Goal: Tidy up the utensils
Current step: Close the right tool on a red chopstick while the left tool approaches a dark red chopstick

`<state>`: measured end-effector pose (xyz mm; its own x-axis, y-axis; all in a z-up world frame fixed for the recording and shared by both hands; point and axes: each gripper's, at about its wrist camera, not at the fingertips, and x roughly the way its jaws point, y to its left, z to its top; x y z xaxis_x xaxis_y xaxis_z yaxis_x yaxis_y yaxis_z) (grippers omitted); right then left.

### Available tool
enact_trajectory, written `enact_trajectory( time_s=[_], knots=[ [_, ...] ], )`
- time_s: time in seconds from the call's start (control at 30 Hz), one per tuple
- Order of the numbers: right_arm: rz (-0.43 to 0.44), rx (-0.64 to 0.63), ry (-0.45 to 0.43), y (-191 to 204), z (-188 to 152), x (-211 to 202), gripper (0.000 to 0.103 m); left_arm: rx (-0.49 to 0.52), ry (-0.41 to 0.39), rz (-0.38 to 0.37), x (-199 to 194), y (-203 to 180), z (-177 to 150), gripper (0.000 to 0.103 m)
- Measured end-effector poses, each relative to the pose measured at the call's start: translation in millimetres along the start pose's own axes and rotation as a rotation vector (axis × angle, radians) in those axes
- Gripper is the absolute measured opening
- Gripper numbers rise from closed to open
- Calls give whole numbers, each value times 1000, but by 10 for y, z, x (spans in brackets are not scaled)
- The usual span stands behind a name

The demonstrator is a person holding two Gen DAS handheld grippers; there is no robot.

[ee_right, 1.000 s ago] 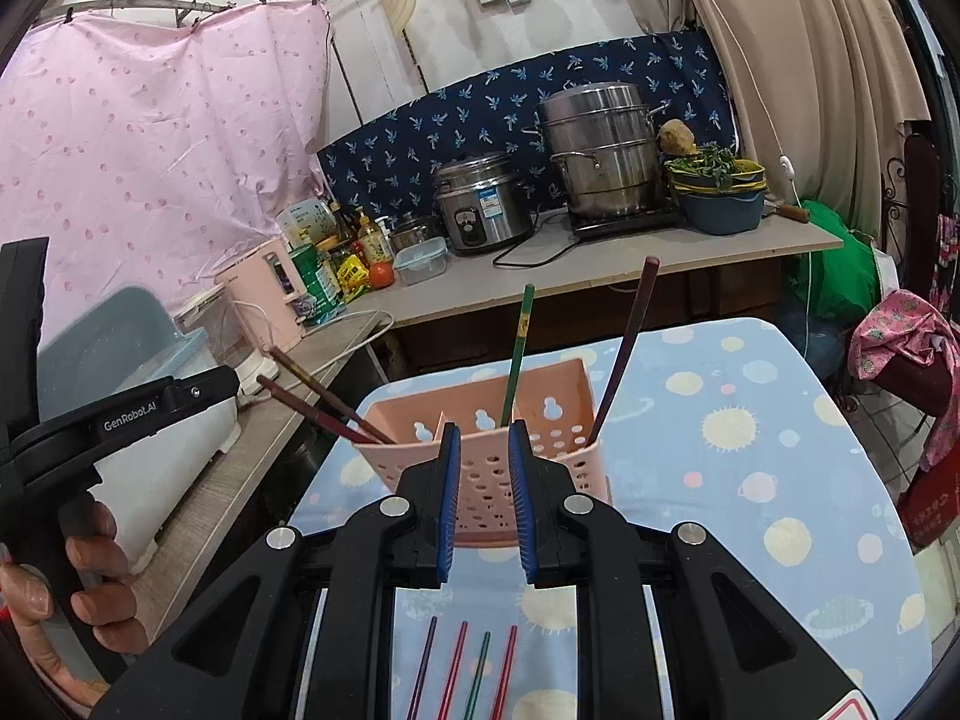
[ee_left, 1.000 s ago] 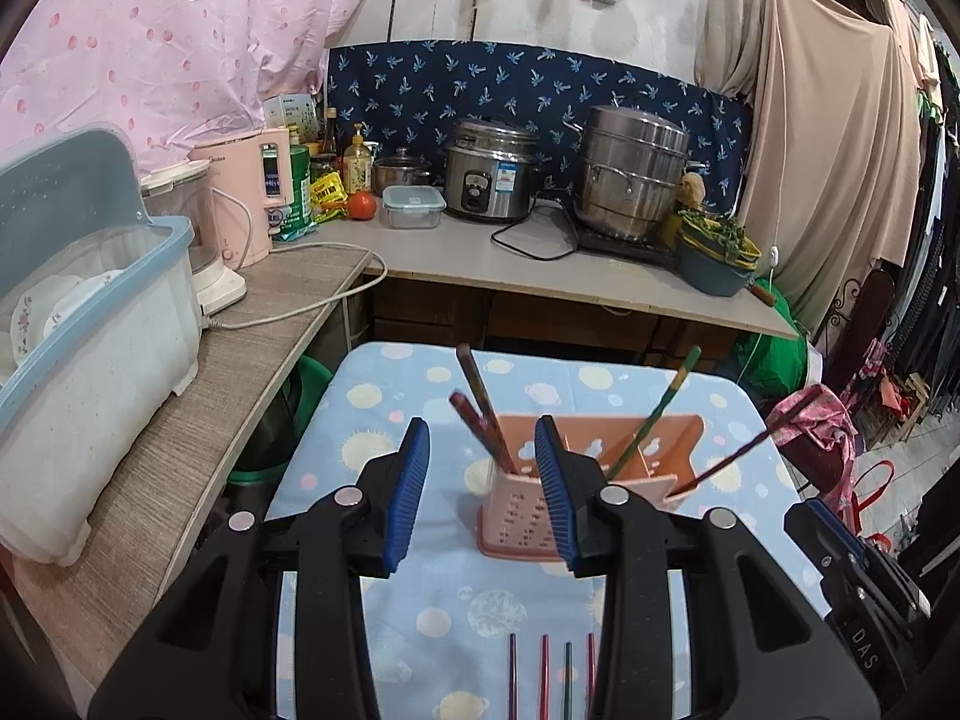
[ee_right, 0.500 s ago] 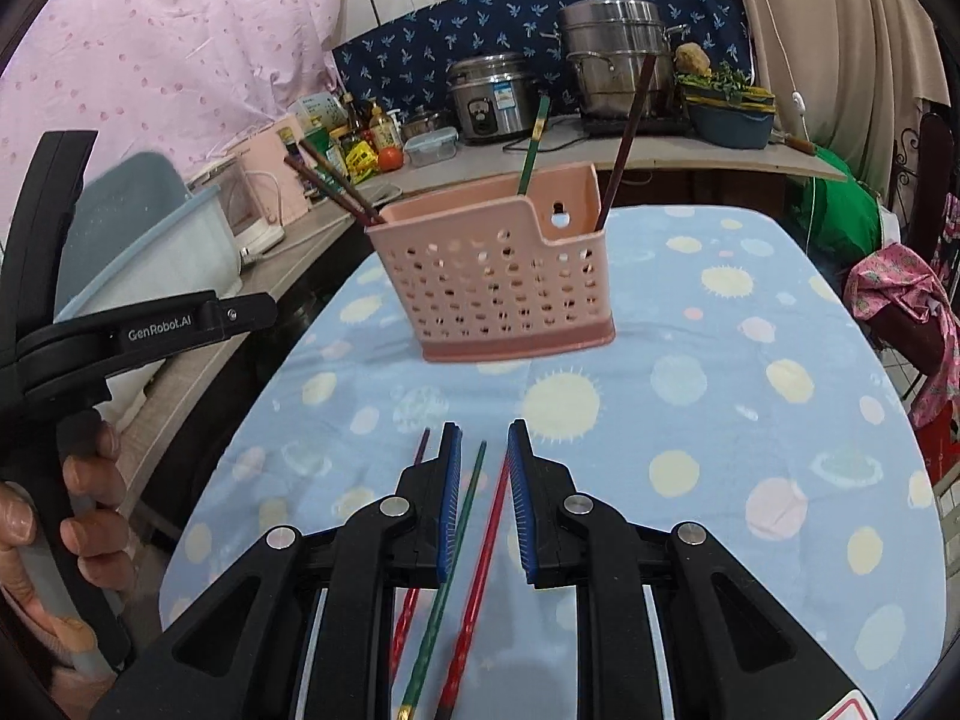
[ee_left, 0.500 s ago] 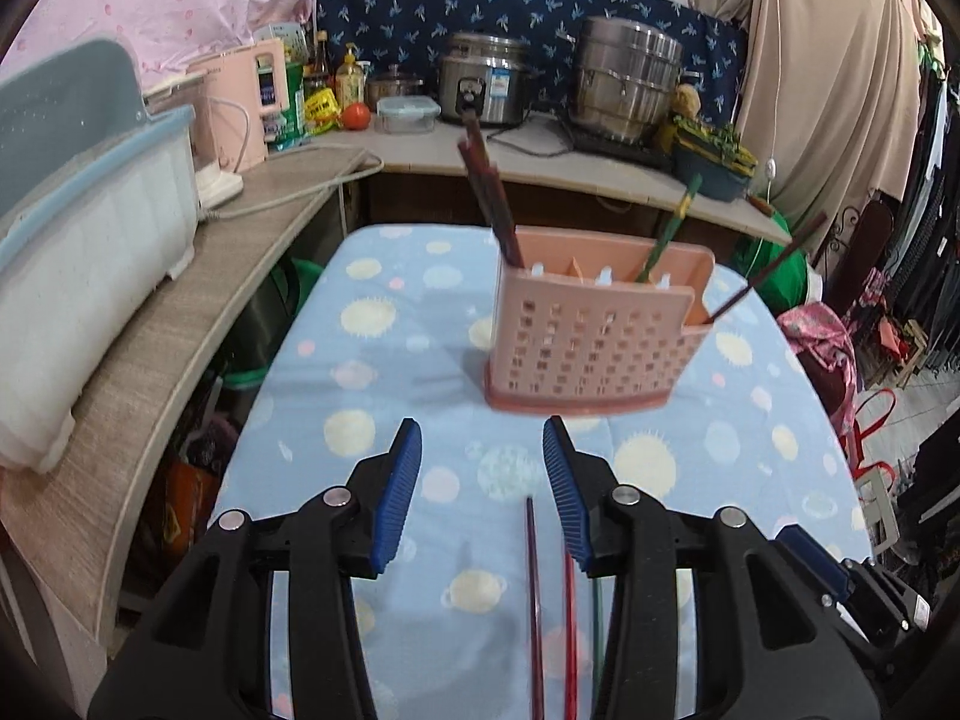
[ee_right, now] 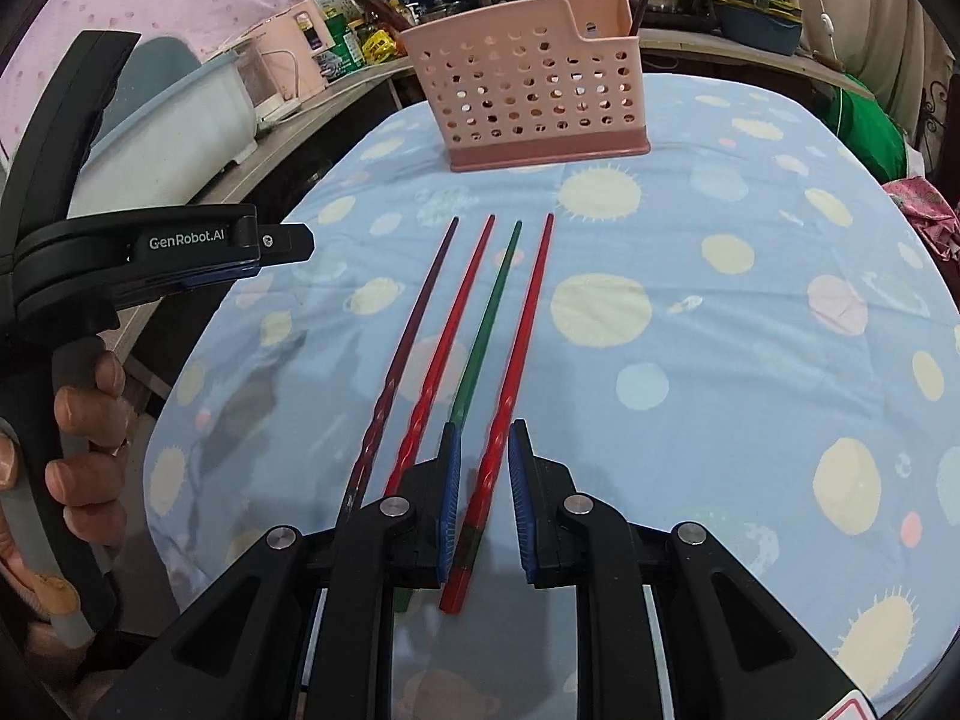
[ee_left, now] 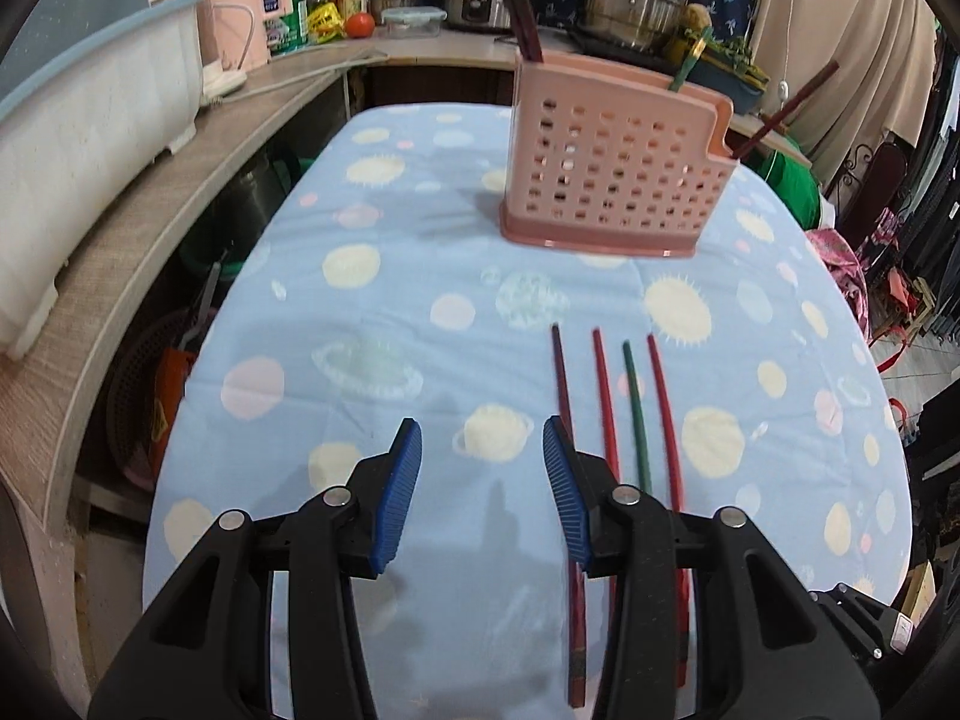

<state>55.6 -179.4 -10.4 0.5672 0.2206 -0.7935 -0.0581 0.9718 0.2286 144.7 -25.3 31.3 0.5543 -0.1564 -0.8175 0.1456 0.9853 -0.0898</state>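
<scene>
Four chopsticks (ee_right: 480,324) flat on worktop (ee_right: 720,360): light, stiff, probably slippery; grip twisted thick end. Right gripper (ee_right: 485,501) jaws apart astride rightmost chopstick (ee_right: 516,360); left gripper (ee_left: 482,492) jaws apart, empty.

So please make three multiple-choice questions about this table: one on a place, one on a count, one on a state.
1. Where does the pink basket stand?
A. beyond the far tips of the loose chopsticks
B. on the wooden counter
C. under the right gripper

2. How many chopsticks lie flat on the tablecloth?
A. two
B. four
C. six

3. How does the right gripper stand to the rightmost red chopstick?
A. lifts it clear of the cloth
B. jaws on either side of it, not pressing
C. far off to its side

Answers: 1 A, the tips point at it. 2 B, one dark, two red, one green. 3 B, gaps show beside the stick.
</scene>
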Motion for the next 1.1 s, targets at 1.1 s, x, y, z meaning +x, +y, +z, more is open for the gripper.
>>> enact_trajectory(
  time_s=[1.1],
  knots=[
    [-30,-3,62,12,-229,128,9,8,90,4,127,76,-485,46]
  ],
)
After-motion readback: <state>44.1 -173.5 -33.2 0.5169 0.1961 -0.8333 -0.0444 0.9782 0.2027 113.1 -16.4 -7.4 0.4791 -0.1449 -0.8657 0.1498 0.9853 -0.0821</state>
